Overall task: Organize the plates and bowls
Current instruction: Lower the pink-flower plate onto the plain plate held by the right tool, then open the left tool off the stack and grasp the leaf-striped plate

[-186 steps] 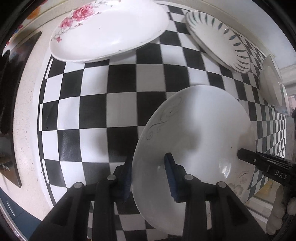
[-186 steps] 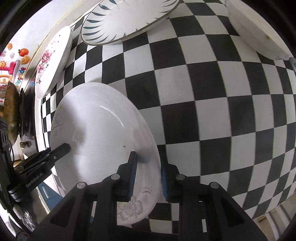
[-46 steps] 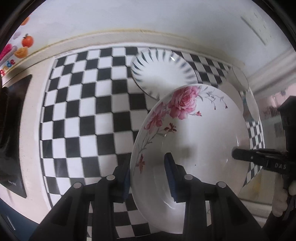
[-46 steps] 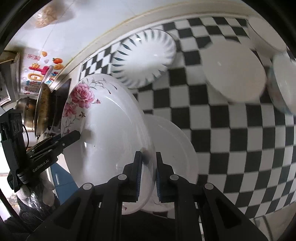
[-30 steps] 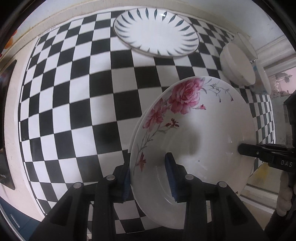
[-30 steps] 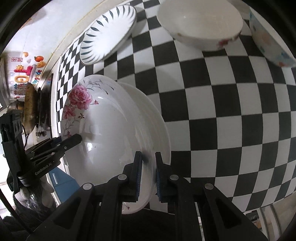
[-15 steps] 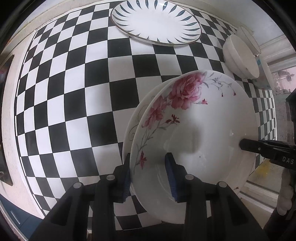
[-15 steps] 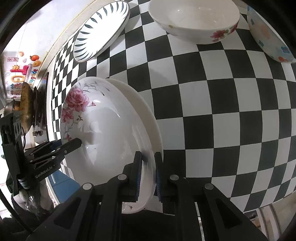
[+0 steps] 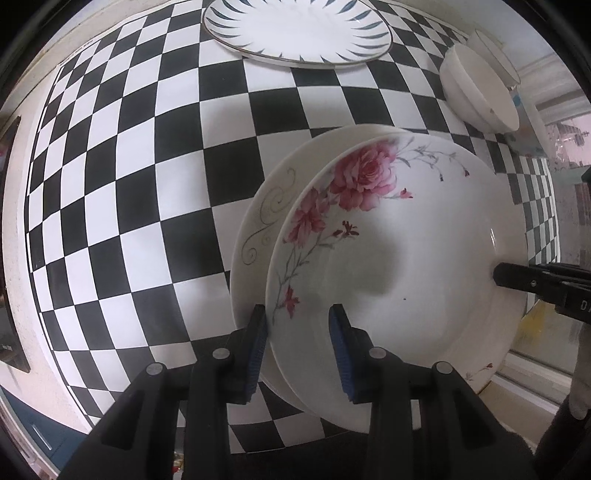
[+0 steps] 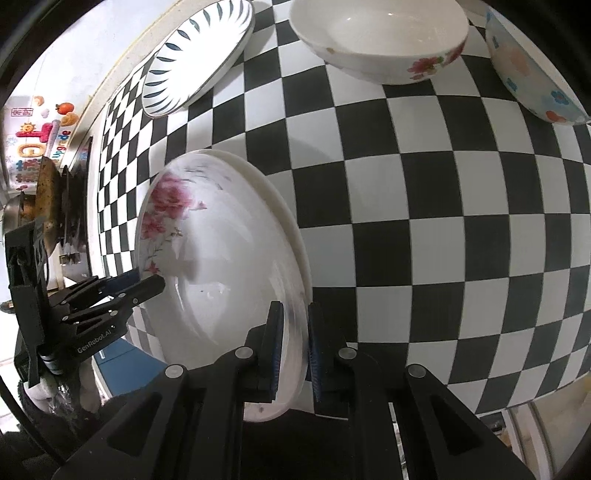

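On the checkered counter point(image 9: 122, 206), the stacking step is all but finished — the rose plate point(image 9: 399, 266) hangs just over the swirl-patterned plate point(image 9: 266, 218) that lies flat on the cloth, their rims nearly matched, though whether the two already touch cannot be told. The left hand-held gripper point(image 9: 298, 332) is clamped on the rose plate's near rim, its blue pads either side of the edge; the right hand-held gripper point(image 10: 293, 339) pinches the opposite rim in a narrow grip. Farther back sit the leaf-edged plate point(image 9: 295, 29), a white bowl point(image 10: 376, 33) with small flowers and a blue-flowered bowl point(image 10: 532, 70), all well apart from the stack. The next move likely calls for settling the plate the last way down, level and centred, then letting both grips go without dragging it off. Six seconds earlier the two grippers held the swirl plate alone, with the rose plate resting at the far edge; a half-second ago the rose plate sat slightly higher over its partner.
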A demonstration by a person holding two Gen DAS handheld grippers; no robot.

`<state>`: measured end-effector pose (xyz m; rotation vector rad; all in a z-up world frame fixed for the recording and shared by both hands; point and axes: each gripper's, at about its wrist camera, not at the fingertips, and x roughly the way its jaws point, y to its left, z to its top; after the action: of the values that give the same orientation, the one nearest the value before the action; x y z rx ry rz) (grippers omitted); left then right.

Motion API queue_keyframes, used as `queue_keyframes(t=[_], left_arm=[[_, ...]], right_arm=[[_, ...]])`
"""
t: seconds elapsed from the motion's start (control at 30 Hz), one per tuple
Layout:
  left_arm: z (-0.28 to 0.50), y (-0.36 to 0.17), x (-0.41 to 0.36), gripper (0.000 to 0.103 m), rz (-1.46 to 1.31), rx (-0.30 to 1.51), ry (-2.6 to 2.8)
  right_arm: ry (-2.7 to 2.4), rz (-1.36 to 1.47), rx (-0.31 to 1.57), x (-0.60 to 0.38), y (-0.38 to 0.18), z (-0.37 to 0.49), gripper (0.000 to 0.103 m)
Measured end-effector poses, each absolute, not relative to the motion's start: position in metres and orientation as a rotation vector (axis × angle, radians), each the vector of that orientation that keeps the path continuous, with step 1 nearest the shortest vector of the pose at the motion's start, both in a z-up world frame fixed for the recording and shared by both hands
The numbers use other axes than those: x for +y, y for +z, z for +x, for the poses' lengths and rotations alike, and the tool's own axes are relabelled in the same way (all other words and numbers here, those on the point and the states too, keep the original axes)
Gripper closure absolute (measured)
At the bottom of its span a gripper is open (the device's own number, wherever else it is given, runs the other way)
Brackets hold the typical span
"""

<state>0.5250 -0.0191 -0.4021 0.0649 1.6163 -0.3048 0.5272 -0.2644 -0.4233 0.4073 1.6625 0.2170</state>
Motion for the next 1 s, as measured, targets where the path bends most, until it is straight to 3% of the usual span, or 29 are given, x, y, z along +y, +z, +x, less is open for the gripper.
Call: queue_keyframes(t=[0.63, 1.0], left_arm=[[0.515, -0.386, -0.016, 0.072, 0.039, 1.593, -0.244], [0.534, -0.335, -0.016, 0.071, 0.031, 1.453, -0.2]], right_arm=[[0.193, 0.296, 1.643, -0.256, -0.417, 0.522, 0.09], [0.163, 0.22, 1.581, -0.252, -0.399, 0.532, 0.093]])
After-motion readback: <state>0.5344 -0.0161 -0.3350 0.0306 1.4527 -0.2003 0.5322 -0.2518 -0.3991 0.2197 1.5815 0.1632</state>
